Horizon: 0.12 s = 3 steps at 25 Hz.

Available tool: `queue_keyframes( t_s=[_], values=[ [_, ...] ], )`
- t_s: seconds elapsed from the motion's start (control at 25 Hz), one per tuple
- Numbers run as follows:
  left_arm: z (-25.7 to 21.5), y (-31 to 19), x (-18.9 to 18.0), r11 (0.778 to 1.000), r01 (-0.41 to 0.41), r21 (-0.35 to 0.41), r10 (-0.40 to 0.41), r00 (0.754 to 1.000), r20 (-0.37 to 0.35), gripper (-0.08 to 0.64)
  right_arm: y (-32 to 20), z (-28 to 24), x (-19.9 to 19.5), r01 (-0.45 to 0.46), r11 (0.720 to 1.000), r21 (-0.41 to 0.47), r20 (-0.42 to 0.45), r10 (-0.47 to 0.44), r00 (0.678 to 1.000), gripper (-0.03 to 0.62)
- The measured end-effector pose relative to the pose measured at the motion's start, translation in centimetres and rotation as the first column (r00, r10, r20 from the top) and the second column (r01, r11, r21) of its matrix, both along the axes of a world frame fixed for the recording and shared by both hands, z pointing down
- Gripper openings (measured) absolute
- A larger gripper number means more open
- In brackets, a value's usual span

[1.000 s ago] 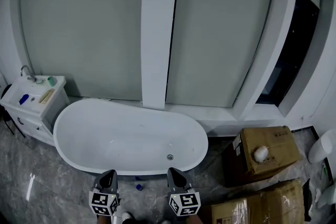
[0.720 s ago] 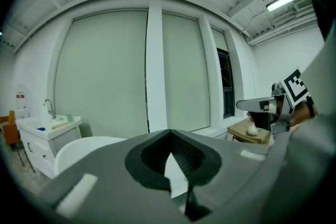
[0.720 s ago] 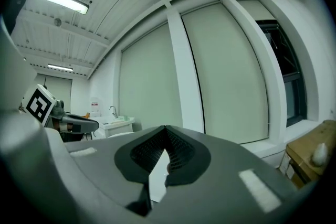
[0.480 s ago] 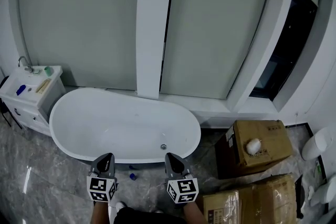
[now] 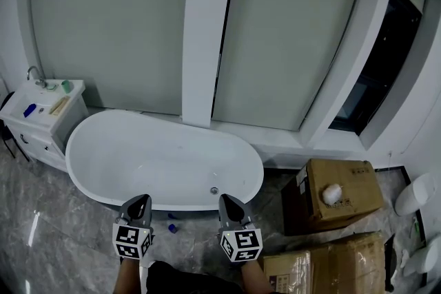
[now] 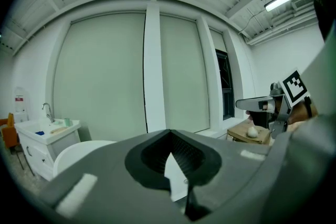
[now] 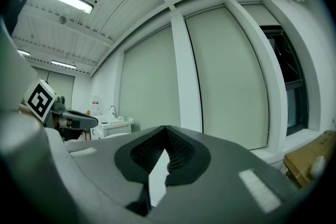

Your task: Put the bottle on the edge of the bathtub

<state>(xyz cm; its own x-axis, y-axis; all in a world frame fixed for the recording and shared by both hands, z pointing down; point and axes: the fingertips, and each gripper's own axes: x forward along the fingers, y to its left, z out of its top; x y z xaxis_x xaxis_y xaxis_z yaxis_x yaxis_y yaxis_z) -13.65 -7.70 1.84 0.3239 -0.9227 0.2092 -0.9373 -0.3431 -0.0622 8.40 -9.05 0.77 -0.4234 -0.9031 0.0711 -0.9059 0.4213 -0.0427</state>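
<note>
Two wide blinded windows (image 5: 110, 24), split by a white pillar (image 5: 205, 31), fill the far wall. Below them stands the white oval bathtub (image 5: 158, 162) on a grey marble floor (image 5: 55, 244). Cardboard boxes (image 5: 355, 182) sit to its right and a white washstand (image 5: 38, 134) at its left end. The left gripper (image 5: 140, 202) and right gripper (image 5: 231, 203) hover near the tub's near rim, both clenched on nothing. A small blue object (image 5: 29, 110) lies on the washstand worktop and a blue scrap (image 5: 171, 228) on the floor by the tub. I cannot tell which is the bottle.
</note>
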Motion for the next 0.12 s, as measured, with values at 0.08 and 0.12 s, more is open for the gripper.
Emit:
queue_keyframes(
  t_s=[0.08,0.12],
  values=[
    [0.17,0.28,0.03,1.000,-0.003,-0.002,0.003,1.000,0.007,0.009,0.15,0.05,-0.15,0.008,1.000,0.001,-0.007,-0.008,1.000,0.025],
    [0.26,0.40,0.03,1.000,-0.003,-0.004,0.003,1.000,0.010,0.009,0.22,0.09,-0.24,0.012,1.000,0.001,-0.012,-0.012,1.000,0.025]
  ],
)
